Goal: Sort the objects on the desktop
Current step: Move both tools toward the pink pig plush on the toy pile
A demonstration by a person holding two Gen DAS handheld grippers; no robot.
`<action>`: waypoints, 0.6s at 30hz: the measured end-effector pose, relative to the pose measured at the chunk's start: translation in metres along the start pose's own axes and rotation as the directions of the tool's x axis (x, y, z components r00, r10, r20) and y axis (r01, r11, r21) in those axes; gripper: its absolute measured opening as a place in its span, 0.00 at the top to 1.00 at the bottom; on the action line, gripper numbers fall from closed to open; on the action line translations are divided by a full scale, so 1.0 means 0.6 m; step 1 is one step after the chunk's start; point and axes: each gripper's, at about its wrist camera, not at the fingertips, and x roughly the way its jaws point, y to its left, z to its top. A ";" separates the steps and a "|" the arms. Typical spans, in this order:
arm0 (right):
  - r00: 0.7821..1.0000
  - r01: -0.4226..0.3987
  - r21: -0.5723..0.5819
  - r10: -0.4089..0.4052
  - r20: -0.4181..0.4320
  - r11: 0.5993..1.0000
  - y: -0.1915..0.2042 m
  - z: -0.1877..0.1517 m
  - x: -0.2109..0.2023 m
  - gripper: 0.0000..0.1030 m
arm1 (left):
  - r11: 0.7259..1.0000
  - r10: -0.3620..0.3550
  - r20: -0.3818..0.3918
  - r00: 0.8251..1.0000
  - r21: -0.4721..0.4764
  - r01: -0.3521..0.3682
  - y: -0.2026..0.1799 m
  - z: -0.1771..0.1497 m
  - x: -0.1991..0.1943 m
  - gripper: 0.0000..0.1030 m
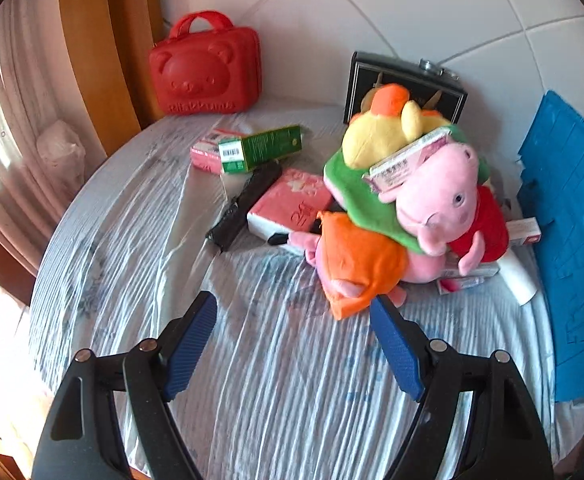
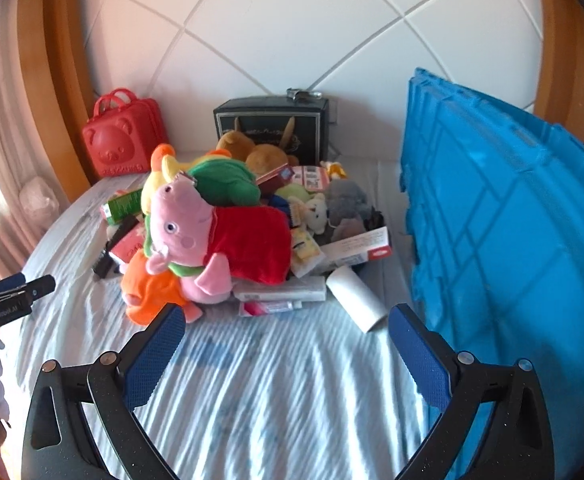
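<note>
Both grippers tilt downward over the bed (image 2: 275,380), fingers apart and empty. Left gripper (image 1: 294,332) and right gripper (image 2: 285,344) face the toy pile (image 2: 219,236).

In front of both my grippers the striped sheet (image 2: 259,380) lies bare, so I have open room right up to the pile of toys and boxes (image 2: 227,232). On my right the upright blue crate (image 2: 504,240) walls off that side, leaving only a narrow lane past the white roll (image 2: 356,296). To the left the sheet is open again, with the red bear case (image 1: 205,66) and black box (image 1: 404,88) closing off the back against the padded wall (image 2: 292,28).
</note>
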 end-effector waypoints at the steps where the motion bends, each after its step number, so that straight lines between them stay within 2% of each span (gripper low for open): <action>1: 1.000 -0.011 -0.012 0.011 -0.007 1.000 0.000 -0.001 0.014 0.00 | 1.000 0.002 -0.040 0.999 0.011 -0.001 0.000 -0.003 0.018 0.24; 5: 0.997 -0.055 -0.033 0.053 -0.058 0.998 0.000 -0.008 0.069 0.00 | 1.000 -0.011 -0.124 0.992 -0.003 0.010 0.008 -0.009 0.061 0.24; 7: 0.994 -0.069 -0.016 0.068 -0.091 0.997 -0.001 -0.015 0.092 0.00 | 1.000 -0.002 -0.135 0.991 -0.015 0.000 0.023 -0.004 0.078 0.24; 10: 0.989 -0.049 0.019 0.051 -0.141 0.999 -0.002 -0.023 0.126 0.00 | 0.999 -0.013 -0.128 0.992 -0.030 0.009 0.046 0.012 0.102 0.24; 14: 0.983 0.001 0.065 0.011 -0.182 0.998 0.004 -0.037 0.162 0.00 | 0.999 -0.030 -0.108 0.994 0.037 0.034 0.034 0.032 0.137 0.24; 18: 0.976 -0.044 0.144 0.074 -0.206 0.989 0.020 -0.033 0.184 0.00 | 0.988 -0.104 -0.163 0.981 0.092 0.120 -0.001 0.043 0.175 0.24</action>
